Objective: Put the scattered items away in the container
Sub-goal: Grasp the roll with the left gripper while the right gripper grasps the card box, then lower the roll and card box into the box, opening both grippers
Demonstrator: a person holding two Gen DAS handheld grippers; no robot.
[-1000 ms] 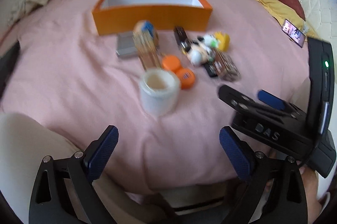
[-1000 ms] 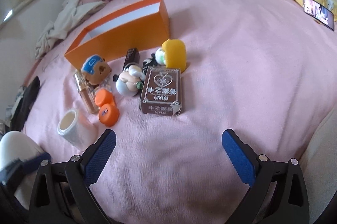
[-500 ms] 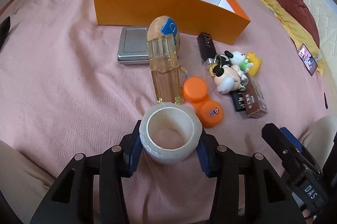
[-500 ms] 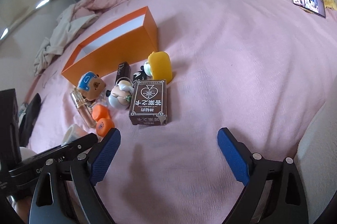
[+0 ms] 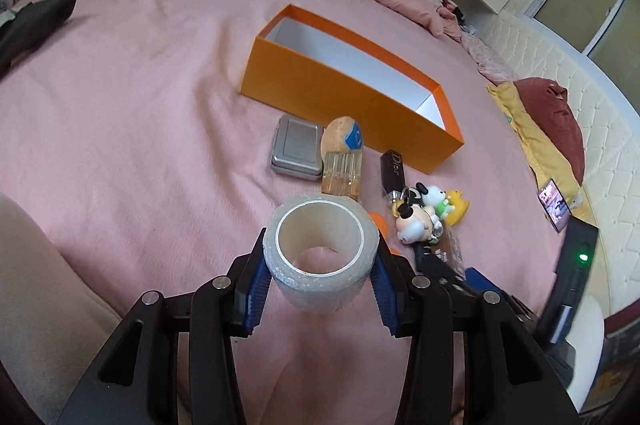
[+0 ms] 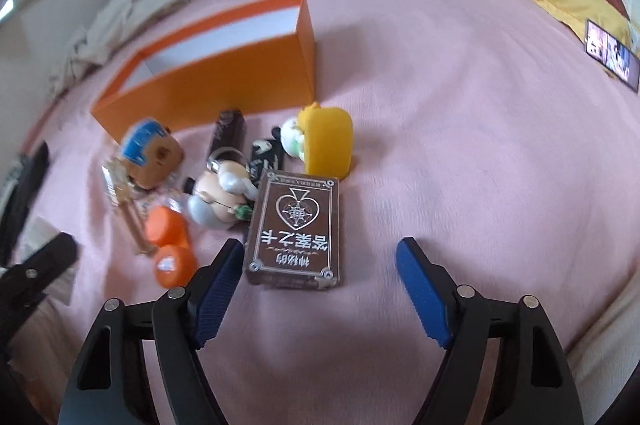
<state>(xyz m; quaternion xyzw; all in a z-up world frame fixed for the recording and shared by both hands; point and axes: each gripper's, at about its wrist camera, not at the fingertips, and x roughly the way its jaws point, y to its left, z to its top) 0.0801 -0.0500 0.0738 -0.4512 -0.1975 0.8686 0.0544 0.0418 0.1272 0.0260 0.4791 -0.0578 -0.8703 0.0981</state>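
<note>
The left gripper is now clamped on the wide roll of clear packing tape with a pale cardboard core, a blue pad pressed against each side of it. A second ago those jaws stood wide apart with the roll sitting free on the pink bedspread; half a second ago they had already closed round it. Now the roll looks raised off the bedspread, on the near side of the open orange cardboard box with a white inside, which shows nothing in it as far as can be seen. So the first item is secured, and I judge that what remains for it is the carry over the box's near wall.

The right gripper has been closing its jaws, though they are apart and grip nothing. It has come down to the brown playing-card box printed with a spade emblem, whose near end lies between the fingers (nearer the left finger). That card box sits nearer than the orange box, among the small toy figures, and is probably the next pick.
</note>
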